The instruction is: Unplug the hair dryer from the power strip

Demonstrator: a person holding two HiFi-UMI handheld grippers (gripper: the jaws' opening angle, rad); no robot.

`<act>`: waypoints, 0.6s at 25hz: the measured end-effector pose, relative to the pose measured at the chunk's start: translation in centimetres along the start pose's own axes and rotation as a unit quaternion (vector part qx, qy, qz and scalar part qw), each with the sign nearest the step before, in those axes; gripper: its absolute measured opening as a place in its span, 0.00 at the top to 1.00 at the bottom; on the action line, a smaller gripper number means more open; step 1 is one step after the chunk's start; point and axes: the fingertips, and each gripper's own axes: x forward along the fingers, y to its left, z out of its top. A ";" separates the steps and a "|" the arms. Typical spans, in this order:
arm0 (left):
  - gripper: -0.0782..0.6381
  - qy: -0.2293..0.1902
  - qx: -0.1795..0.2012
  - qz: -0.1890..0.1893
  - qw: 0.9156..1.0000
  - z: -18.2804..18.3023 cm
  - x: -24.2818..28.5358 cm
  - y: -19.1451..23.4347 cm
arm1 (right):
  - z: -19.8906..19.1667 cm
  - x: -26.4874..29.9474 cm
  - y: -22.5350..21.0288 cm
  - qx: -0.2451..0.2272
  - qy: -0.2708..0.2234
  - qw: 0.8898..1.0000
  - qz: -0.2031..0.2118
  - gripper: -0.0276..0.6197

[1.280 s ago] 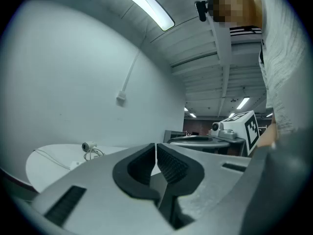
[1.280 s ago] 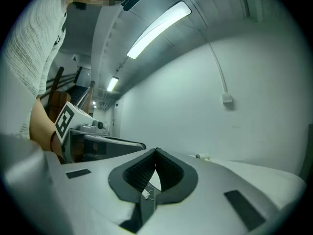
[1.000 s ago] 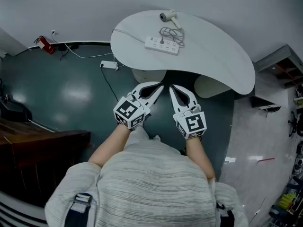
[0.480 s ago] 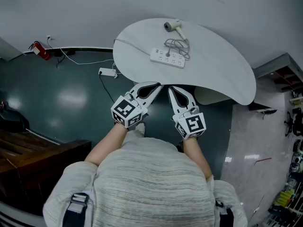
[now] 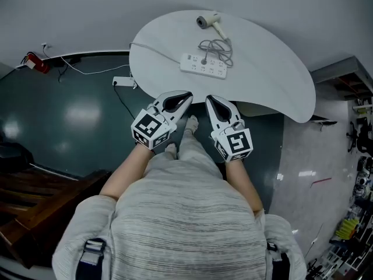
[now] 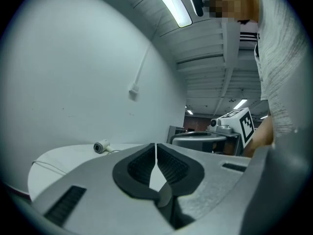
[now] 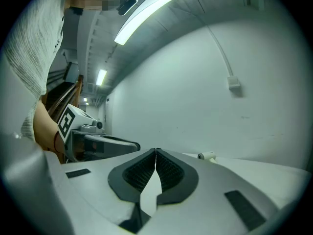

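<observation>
A: Where does the hair dryer (image 5: 208, 21) lie?

B: At the far side of the white bench (image 5: 274, 74), upper middle of the head view. Its grey cord (image 5: 220, 45) lies in loose loops just below it and ends in a plug (image 5: 204, 61) seated in the power strip (image 5: 203, 66), which lies flat beneath the loops. The plug is in, so the task's one step is not yet done.

A: And the strip's own lead?

B: A thin white lead (image 5: 152, 44) runs off the bench's left edge toward the floor. It probably anchors the strip very little, so a pull on the plug could drag the strip along unless something holds it down.

A: Why are the tools placed as they are?

B: The left tool (image 5: 186, 95) and the right tool (image 5: 208, 100) sit side by side at the bench's near edge, in the middle of the frame and well apart from the strip. Each has its jaws pressed together with nothing between them. Both point toward the bench, which reads as an approach with neither tool yet given a job.

A: What does the next move call for?

B: Likely a reach across the bench with the jaws parting. One tool would pin the strip while the other takes the plug body, not the cord, and draws it straight out.
</observation>
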 end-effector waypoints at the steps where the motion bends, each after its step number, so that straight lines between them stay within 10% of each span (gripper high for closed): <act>1: 0.87 0.004 0.001 0.001 1.000 -0.2 0.5 0.6 | -0.2 0.7 -0.6 -0.001 0.002 1.000 0.003 0.92; 15: 0.87 0.073 0.031 0.000 0.997 -1.4 11.3 9.5 | -3.0 9.7 -10.2 0.007 0.036 0.997 0.069 0.92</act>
